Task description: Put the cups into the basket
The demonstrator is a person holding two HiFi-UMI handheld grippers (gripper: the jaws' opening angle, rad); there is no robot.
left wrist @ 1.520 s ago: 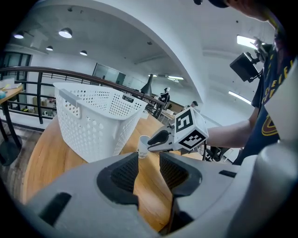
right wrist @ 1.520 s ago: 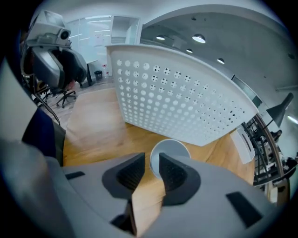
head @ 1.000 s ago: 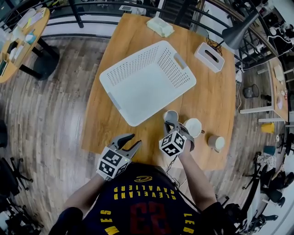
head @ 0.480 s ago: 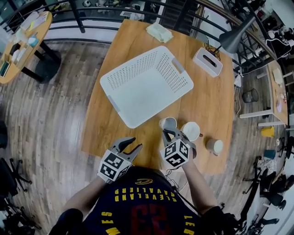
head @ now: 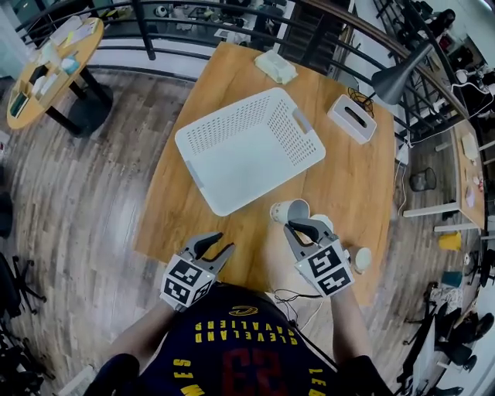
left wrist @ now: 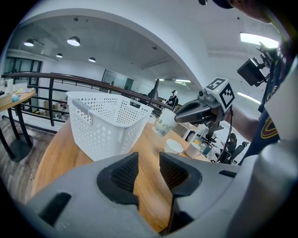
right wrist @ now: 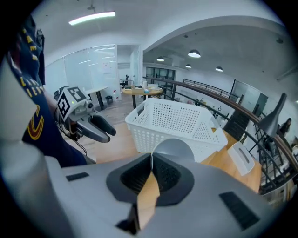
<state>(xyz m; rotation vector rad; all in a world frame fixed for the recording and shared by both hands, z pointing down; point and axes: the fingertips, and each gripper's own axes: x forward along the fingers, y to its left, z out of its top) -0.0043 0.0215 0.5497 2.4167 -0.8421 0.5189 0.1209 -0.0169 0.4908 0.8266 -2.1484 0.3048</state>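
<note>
Pinching the thin wall of a white cup [head: 288, 210] at its rim, the R gripper [head: 298, 227] has its jaws clamped on it, pads almost together w/ only that wall btw them. The cup hangs clear of the table [head: 352, 178]. It's tilted, rim end up at the jaws and base swung down and left toward the basket [head: 247, 147], so its long axis slants instead of standing upright. L gripper [head: 218, 246] is to the near left, over the table's near edge, jaws apart w/ nothing btw them but wood beyond. Two more cups stand on the table right of the held one: a wide cup [left wrist: 173, 146], mostly hidden behind the R gripper in the head view, and a small cup [head: 360, 259] by the near-right corner. Basket is white perforated plastic, mid-table. It's turned diagonal, long axis near-left to far-right, a handle on each short end. Past it are a white tissue box [head: 352, 117] at far right and a pale packet [head: 275, 66] at the far edge. Table is light wood, rectangular. Floor [head: 100, 178] is grey-brown planks, w/ a dark railing [head: 193, 11] along the far side. A cluttered round table [head: 54, 62] sits far left and a grey lamp [head: 398, 73] far right. Room is an open office w/ ceiling lights.
</note>
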